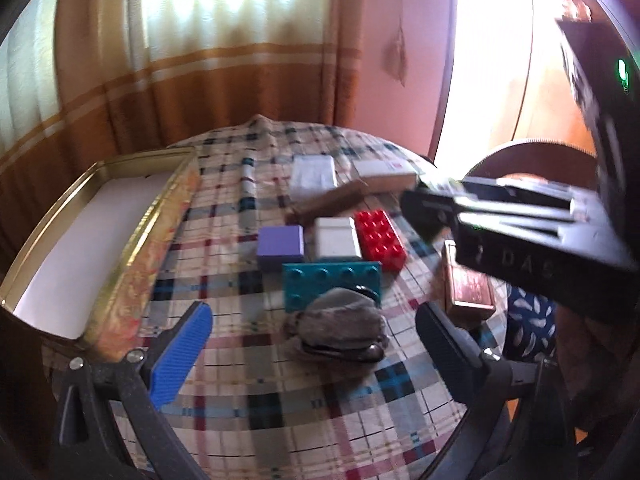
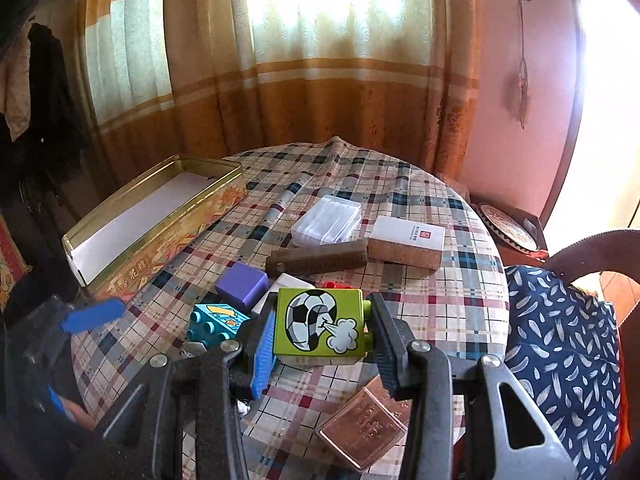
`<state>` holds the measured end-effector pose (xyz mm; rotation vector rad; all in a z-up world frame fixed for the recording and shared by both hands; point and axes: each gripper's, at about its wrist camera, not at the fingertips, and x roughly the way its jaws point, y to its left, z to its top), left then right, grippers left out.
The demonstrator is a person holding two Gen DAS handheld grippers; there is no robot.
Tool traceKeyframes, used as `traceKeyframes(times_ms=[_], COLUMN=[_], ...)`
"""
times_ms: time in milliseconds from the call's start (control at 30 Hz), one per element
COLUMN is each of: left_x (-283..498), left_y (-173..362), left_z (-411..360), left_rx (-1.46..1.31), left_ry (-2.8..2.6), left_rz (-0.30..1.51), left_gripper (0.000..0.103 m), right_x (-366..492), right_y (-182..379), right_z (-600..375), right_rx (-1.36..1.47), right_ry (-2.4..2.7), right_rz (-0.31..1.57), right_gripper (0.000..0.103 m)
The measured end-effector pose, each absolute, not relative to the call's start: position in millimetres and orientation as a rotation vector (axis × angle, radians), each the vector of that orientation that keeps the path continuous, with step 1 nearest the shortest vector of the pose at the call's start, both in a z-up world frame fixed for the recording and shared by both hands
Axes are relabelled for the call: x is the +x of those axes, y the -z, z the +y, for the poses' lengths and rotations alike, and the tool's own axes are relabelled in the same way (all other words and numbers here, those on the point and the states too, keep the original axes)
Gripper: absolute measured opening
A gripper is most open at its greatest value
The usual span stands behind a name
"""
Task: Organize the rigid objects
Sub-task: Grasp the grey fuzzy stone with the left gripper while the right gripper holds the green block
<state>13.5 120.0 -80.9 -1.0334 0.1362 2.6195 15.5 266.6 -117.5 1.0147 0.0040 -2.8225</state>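
Observation:
My right gripper is shut on a green block with a football picture and holds it above the plaid table. My left gripper is open and empty, low over the table's near side, with a grey furry object between its fingers. Beyond it lie a teal brick, a purple block, a white block and a red brick. An open gold tin stands at the left; it also shows in the right wrist view.
A clear plastic box, a brown stick-shaped piece and a white-topped cork box lie farther back. A copper-coloured box sits at the near right edge. A chair with a blue patterned cushion stands at the right.

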Motion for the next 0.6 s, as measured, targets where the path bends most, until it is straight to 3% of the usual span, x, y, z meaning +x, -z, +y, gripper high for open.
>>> traceKeyframes(times_ms=[333, 400, 467, 600], left_x=[-6, -4, -1, 5], left_y=[110, 111, 109, 106], left_z=[121, 120, 120, 122], left_rx=[-1.165, -1.161, -1.141, -1.121], left_ry=[-2.582, -2.558, -2.537, -2.532], left_rz=[0.119, 0.100, 0.095, 0.126], left_gripper=[0.100, 0.094, 0.071, 0.069], right_x=[14, 14, 14, 15], right_y=[124, 125, 125, 125], right_z=[262, 261, 261, 260], right_rx=[1.019, 1.018, 1.016, 1.006], right_ry=[2.811, 2.810, 2.811, 2.816], right_rz=[0.021, 0.025, 0.025, 0.022], right_gripper=[0.045, 0.045, 0.045, 0.045])
